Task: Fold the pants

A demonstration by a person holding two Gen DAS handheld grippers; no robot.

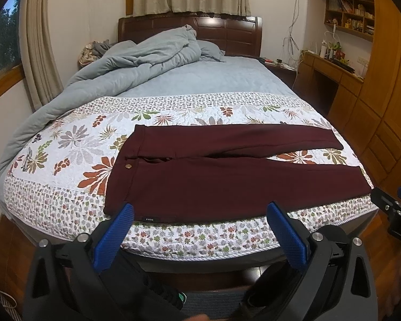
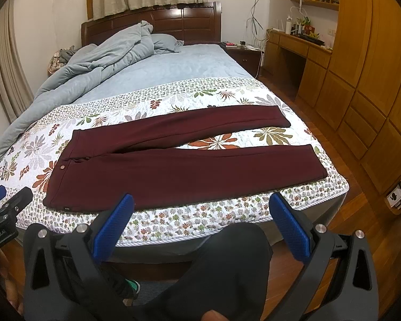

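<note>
1. Left wrist view first, nearest stuff: the left gripper (image 1: 197,230) with its blue ribbed pads has its fingers spread wide, holding nothing, hovering just short of the bed edge. Same deal in the right wrist view, where the right gripper (image 2: 200,226) is spread and empty too, with the person's dark-trousered knee (image 2: 227,262) between its fingers.

2. Next out: the maroon knit pants with a small gold button (image 1: 227,176) lie flat across the foot of the bed, waistband to the left, legs running right and splayed apart in a narrow V. The near leg runs along the bed edge.

3. Handling guess: looks like soft, stretchy, fairly light fabric. It'll drape and sag, not hold a crease by itself. I'd pinch the near waistband corner with the left and the near cuff with the right, then carry that leg over onto the far one.

4. Surface: the white quilted floral bedspread (image 1: 66,144) is textured, so the pants will probably drag rather than slide.

5. Farther back: a rumpled grey-blue duvet (image 1: 136,58), a dark wooden headboard (image 1: 227,32), beige curtains, and a wooden desk and wardrobe on the right.
</note>
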